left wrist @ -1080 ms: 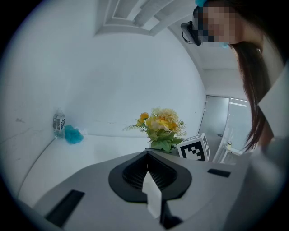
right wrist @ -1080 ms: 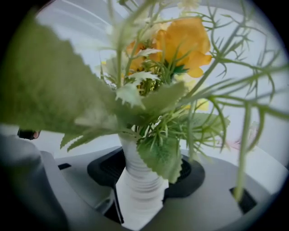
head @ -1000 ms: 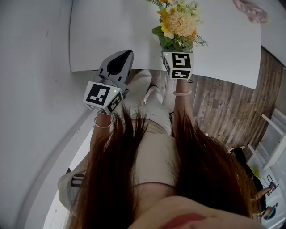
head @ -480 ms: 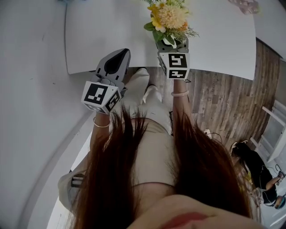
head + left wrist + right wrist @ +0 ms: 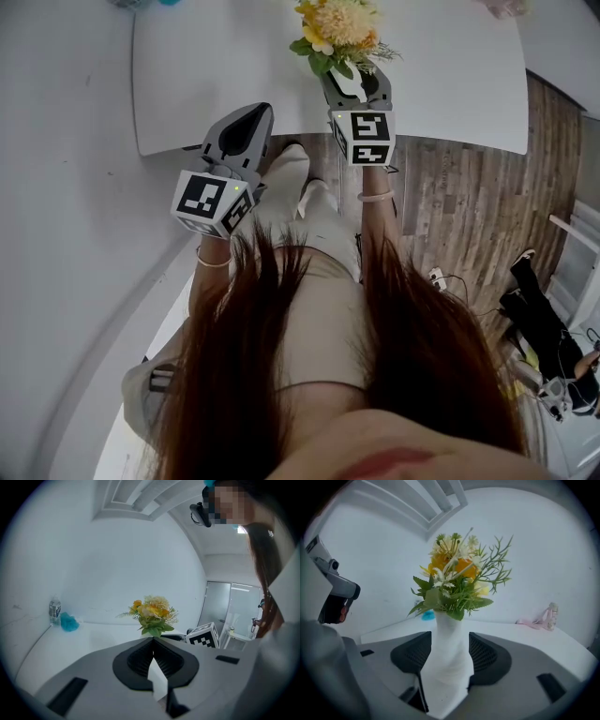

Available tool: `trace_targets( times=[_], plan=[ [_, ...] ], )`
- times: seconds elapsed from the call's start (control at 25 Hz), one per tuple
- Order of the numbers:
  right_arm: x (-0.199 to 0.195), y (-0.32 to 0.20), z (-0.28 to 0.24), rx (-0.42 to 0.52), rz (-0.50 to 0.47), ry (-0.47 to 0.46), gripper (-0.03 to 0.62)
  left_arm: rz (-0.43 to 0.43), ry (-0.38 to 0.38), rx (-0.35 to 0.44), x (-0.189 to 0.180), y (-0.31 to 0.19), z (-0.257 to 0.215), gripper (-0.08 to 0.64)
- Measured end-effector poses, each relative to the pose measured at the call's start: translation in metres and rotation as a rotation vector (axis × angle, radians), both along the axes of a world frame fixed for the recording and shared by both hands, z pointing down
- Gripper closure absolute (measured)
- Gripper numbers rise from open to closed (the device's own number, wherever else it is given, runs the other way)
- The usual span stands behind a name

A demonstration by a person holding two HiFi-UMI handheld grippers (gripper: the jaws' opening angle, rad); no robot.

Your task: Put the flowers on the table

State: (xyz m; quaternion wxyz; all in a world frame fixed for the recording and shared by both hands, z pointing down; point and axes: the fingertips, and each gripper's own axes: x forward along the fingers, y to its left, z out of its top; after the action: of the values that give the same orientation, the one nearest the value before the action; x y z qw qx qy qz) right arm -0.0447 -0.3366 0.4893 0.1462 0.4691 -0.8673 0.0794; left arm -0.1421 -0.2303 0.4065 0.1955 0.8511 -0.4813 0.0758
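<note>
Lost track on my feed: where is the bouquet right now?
The bouquet is clamped by its white wrap in the right gripper, top centre of the head view, over the near edge of the white table.

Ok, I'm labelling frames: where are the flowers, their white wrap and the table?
flowers (image 5: pixel 464 567), right gripper view, orange bloom.
white wrap (image 5: pixel 449 648), right gripper view, its middle.
table (image 5: pixel 216 66), head view, bare top.

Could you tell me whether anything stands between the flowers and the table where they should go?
Nothing visible does. The right gripper holds the flowers over the table, whose middle is bare; a bottle and a pink thing sit off at its far corners.
</note>
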Motion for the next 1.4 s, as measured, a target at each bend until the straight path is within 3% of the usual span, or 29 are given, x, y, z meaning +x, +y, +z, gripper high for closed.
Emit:
trace_targets(
  times=[0.8, 1.4],
  plan=[
    [0.024, 0.047, -0.019, -0.003, 0.014, 0.001, 0.334, 0.044, 0.022, 0.058, 0.028, 0.030, -0.017, 0.557],
    [0.044, 0.076, -0.036, 0.006, 0.029, -0.024, 0.374, 0.065, 0.037, 0.098, 0.051, 0.044, -0.031, 0.557]
  ],
)
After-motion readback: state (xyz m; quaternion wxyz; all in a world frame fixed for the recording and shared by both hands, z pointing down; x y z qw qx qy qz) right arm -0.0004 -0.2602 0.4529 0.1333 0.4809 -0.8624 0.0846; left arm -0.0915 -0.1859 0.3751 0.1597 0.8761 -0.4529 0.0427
